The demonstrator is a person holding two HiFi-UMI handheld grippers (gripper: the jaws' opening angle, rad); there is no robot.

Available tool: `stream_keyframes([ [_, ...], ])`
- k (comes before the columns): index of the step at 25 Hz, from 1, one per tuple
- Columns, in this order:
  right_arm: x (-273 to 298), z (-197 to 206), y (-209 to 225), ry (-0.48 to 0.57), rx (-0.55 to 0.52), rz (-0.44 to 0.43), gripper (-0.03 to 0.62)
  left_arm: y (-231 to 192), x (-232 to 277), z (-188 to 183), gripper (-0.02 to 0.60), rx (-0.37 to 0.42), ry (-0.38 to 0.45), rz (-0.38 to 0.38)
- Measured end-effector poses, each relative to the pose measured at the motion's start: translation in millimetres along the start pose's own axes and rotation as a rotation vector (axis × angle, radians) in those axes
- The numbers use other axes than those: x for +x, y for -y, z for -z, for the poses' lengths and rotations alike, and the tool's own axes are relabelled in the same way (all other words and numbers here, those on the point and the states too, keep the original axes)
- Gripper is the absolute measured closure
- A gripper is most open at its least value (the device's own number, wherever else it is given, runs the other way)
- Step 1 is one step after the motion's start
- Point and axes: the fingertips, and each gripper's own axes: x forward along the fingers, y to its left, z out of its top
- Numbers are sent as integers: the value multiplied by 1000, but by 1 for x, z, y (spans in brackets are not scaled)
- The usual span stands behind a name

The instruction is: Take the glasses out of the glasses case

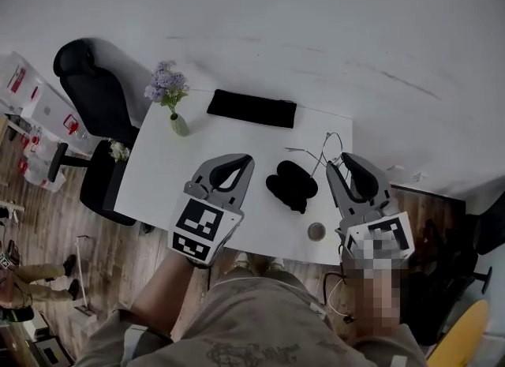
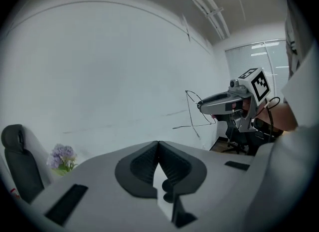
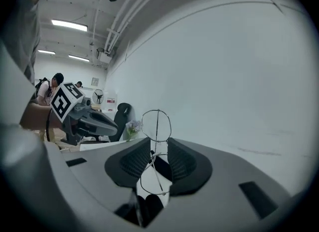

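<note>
Right gripper view: right claw [image 3: 159,145] pinching glasses [image 3: 158,126]; head view: case [image 1: 292,185]

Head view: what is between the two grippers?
The black case lies on the table between the left gripper and the right gripper, which holds the glasses. The head view shows it.

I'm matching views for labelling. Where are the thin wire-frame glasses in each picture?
Head view: thin wire-frame glasses right of centre, at the right gripper's tips.
Left gripper view: right of centre, against the wall.
Right gripper view: centre, between the jaws.
Shared landmark: purple flowers.
</note>
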Motion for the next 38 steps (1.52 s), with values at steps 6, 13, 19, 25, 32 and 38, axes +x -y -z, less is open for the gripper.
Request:
stream_keyframes([
  [6, -56, -55, 4, 138, -46, 61, 471, 9, -31, -60, 565, 51, 135, -19],
  [13, -119, -80, 8, 249, -5, 120, 471, 26, -56, -89, 565, 77, 211, -25],
  [19, -142, -60, 4, 213, 28, 117, 471, 51, -69, -93, 565, 43, 221, 5],
  [25, -144, -33, 0, 157, 71, 106, 471, 62, -70, -77, 565, 44, 178, 23],
  [32, -144, -27, -3, 145, 72, 102, 471, 65, -73, -69, 565, 88, 151, 11],
  [38, -137, -21, -2, 129, 72, 96, 471, 64, -70, -67, 565, 74, 135, 9],
])
